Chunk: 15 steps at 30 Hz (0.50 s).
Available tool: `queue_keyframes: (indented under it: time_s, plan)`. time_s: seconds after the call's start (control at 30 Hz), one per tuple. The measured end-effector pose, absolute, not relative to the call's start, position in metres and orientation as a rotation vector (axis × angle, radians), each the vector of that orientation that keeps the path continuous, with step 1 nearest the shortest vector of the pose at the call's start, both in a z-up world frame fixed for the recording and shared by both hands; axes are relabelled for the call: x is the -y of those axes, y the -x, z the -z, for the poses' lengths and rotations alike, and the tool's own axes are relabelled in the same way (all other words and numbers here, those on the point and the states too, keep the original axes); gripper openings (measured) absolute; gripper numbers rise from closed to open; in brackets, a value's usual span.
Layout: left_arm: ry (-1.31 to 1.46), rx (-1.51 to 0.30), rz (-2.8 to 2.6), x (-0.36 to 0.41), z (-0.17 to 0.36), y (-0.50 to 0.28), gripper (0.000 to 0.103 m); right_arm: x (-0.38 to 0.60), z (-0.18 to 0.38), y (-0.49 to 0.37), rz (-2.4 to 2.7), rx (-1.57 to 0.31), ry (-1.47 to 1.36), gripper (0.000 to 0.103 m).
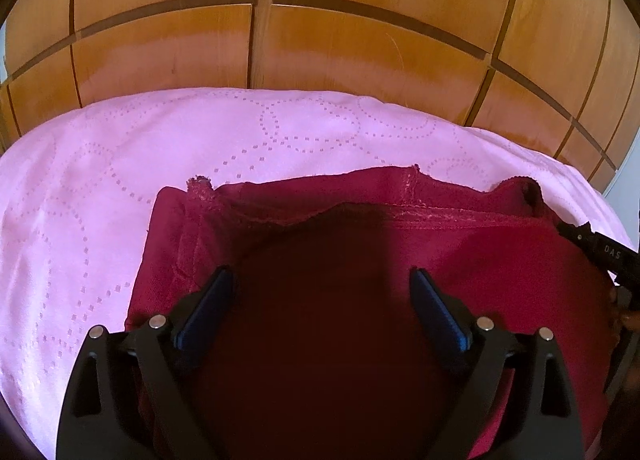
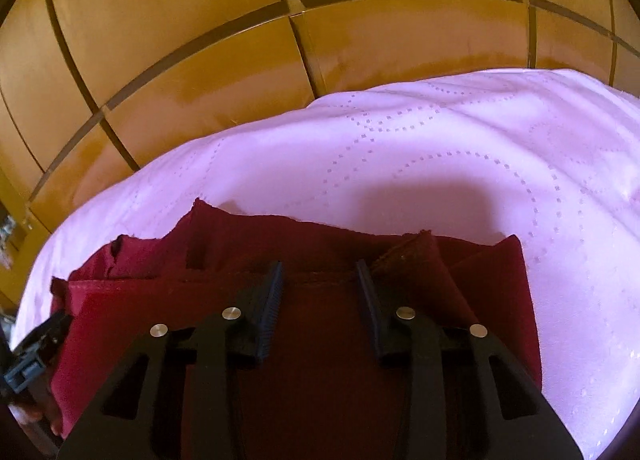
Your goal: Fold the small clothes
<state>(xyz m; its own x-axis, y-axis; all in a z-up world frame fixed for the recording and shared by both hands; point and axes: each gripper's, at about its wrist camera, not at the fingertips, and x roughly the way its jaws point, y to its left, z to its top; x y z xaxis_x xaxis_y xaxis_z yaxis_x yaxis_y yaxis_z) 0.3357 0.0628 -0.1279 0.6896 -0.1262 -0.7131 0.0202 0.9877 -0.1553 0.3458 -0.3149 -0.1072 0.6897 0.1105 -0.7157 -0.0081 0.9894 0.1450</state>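
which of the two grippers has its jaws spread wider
The left gripper: its blue pads stand far apart over the dark red garment, nothing between them. The right gripper leaves a much narrower gap above the same cloth.

garment (image 1: 460, 260): 1, maybe | grippers: left (image 1: 322, 276), right (image 2: 319, 272) | bedspread (image 1: 120, 148): 1

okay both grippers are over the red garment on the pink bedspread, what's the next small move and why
Probably bring the left gripper down onto the near edge of the red garment and close. Its jaws stand wide with nothing between the pads, the right gripper is also open and empty, and the cloth lies partly folded on the pink bedspread, far edge still bunched.
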Motion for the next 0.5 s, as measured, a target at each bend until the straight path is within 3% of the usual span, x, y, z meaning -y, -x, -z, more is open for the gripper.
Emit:
queue_keyframes:
  time_s: [0.2, 0.3, 0.5]
  plan:
    - [0.112, -0.797, 0.073, -0.058, 0.116, -0.330, 0.091, 0.318, 0.102, -0.337, -0.106, -0.761, -0.184, 0.037]
    - [0.115, -0.796, 0.057, -0.058, 0.113, -0.316, 0.093, 0.332, 0.089, -0.320, -0.121, -0.680, -0.266, 0.064]
    - [0.152, -0.770, 0.080, -0.058, 0.103, -0.294, 0.093, 0.345, 0.075, -0.272, -0.068, -0.647, -0.336, 0.065]
